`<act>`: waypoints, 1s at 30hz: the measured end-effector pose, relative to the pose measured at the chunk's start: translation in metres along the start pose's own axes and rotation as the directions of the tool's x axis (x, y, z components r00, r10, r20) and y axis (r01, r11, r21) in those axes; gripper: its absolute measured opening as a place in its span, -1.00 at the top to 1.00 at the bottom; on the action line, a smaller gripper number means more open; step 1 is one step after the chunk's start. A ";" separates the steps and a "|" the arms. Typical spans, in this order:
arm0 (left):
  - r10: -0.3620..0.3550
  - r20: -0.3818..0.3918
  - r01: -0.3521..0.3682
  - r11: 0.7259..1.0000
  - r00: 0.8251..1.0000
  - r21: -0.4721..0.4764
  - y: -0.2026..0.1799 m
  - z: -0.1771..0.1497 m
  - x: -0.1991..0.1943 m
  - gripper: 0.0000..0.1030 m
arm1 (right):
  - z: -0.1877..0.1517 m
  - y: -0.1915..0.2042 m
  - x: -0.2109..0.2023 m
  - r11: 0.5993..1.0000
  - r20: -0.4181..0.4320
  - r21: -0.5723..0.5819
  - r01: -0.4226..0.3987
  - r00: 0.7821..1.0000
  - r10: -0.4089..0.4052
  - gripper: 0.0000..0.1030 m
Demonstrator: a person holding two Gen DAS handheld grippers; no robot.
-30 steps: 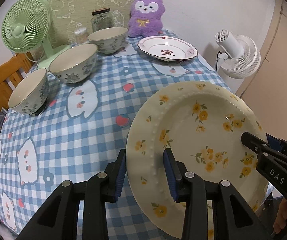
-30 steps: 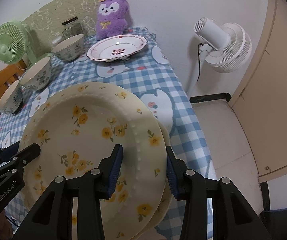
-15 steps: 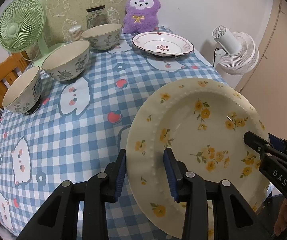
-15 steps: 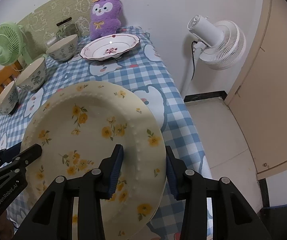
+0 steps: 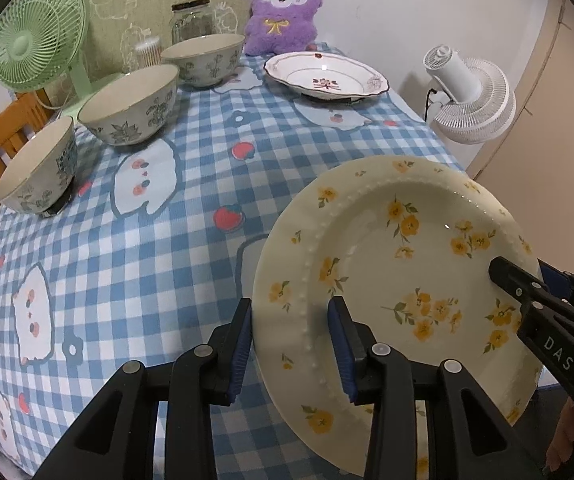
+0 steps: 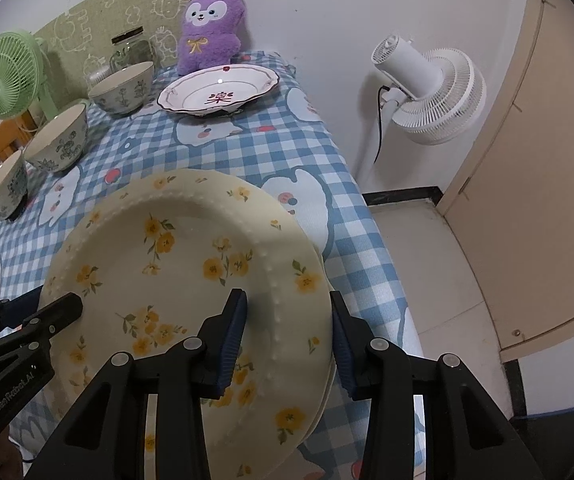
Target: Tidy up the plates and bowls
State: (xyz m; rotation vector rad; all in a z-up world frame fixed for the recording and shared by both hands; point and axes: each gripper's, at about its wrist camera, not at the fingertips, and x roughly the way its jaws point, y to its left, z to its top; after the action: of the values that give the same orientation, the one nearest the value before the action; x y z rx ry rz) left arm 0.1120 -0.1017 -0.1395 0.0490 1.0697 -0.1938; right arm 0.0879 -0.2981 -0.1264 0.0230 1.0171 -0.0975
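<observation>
A: Since the earlier frame, the view has been carried closer over the table: the three bowls (image 5: 131, 106) and the red-patterned plate (image 5: 325, 80) are seen larger, while the yellow-flowered plate (image 5: 399, 280) is kept where it was between the jaws.

B: How is that plate held?

A: Its left rim is clamped by the left gripper (image 5: 290, 344), lower centre of the frame. Its right rim is clamped by the right gripper (image 6: 289, 338). It is held tilted above the checked tablecloth (image 5: 127, 248); a second rim is visible beneath it.
</observation>
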 end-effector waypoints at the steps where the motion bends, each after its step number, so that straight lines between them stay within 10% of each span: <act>1: -0.002 -0.003 0.002 1.000 1.000 0.000 0.001 0.001 0.001 0.27 | 0.000 0.001 0.000 1.000 0.000 -0.003 0.006 1.000 -0.006 0.16; 30: 0.007 0.021 -0.008 0.999 1.000 0.045 -0.003 -0.002 0.002 0.22 | -0.003 0.004 -0.001 0.999 -0.002 0.046 0.012 1.000 -0.011 -0.20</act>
State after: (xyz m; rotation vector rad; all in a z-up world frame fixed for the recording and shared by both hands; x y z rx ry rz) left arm 0.1108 -0.1042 -0.1416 0.0912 1.0442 -0.2116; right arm 0.0849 -0.2935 -0.1277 0.0594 1.0172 -0.1314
